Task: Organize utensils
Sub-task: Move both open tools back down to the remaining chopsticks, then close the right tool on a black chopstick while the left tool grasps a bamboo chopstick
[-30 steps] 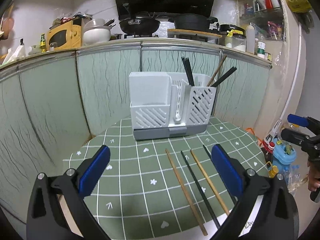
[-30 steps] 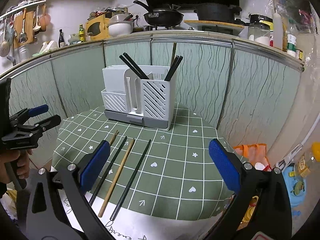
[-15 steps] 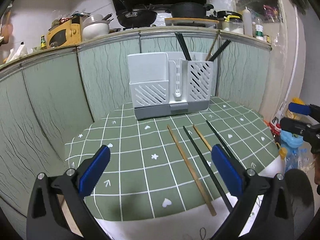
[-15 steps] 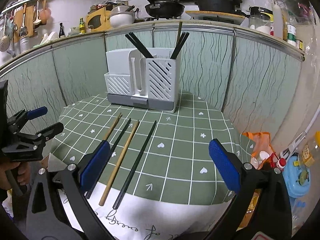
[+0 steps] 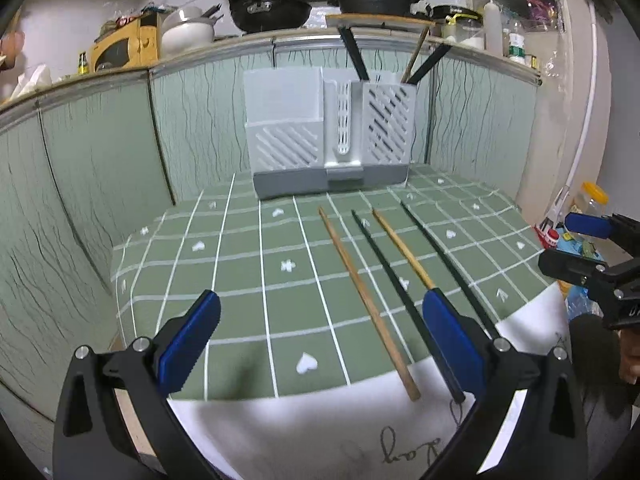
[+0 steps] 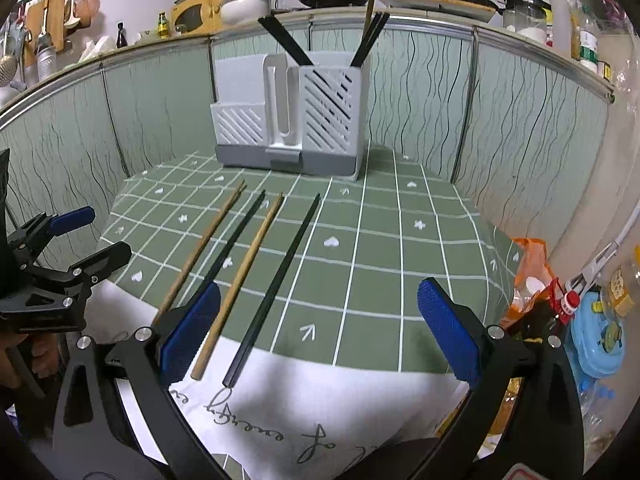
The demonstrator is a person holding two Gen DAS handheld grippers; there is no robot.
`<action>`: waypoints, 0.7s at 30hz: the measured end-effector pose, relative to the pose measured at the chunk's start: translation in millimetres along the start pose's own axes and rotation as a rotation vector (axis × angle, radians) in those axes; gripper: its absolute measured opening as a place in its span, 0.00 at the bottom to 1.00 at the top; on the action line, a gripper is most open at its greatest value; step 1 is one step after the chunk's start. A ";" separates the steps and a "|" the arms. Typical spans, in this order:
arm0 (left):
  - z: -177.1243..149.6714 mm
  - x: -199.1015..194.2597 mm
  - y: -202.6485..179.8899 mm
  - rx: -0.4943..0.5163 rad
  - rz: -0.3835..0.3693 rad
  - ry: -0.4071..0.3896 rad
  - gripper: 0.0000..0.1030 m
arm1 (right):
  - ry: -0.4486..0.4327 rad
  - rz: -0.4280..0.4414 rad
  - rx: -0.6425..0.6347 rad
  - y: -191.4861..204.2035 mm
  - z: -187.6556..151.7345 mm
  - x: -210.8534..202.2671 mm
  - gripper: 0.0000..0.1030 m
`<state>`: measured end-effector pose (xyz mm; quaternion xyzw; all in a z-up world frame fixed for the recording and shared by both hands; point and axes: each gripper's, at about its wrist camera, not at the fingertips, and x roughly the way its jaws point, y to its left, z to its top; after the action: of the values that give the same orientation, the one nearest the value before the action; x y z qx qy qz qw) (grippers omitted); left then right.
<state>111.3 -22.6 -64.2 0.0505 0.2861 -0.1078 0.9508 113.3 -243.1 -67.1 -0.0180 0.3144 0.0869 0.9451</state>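
Both claws, left claw and right claw, hang spread wide and empty above the worktop's near edge, where we find four chopsticks lying loose before the holder; we judge them light, stiff, slick, best pinched mid-shaft.

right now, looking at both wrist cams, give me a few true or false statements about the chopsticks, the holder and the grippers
1. Four chopsticks lie loose on the green tablecloth. True: two wooden ones and two black ones.
2. The left gripper is clamped on a wooden chopstick. False: it is open and holds nothing.
3. The white utensil holder already has chopsticks standing in it. True.
4. The holder lies tipped on its side. False: it stands upright at the back of the table.
5. The right gripper is open and empty. True.
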 end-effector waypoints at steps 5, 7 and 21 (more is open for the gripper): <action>-14.7 5.9 -1.4 -0.025 -0.007 0.029 0.96 | 0.050 0.002 0.005 3.3 -14.3 13.5 0.82; -19.4 7.3 -0.8 -0.035 -0.002 0.034 0.96 | 0.065 0.011 0.009 5.8 -19.4 17.8 0.78; -28.6 8.7 8.5 -0.069 0.049 0.058 0.96 | 0.096 -0.008 -0.017 39.9 -38.8 45.1 0.28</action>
<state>105.1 -11.4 -92.5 0.0275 0.3157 -0.0732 0.9456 118.9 -200.3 -124.3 -0.0312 0.3588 0.0847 0.9291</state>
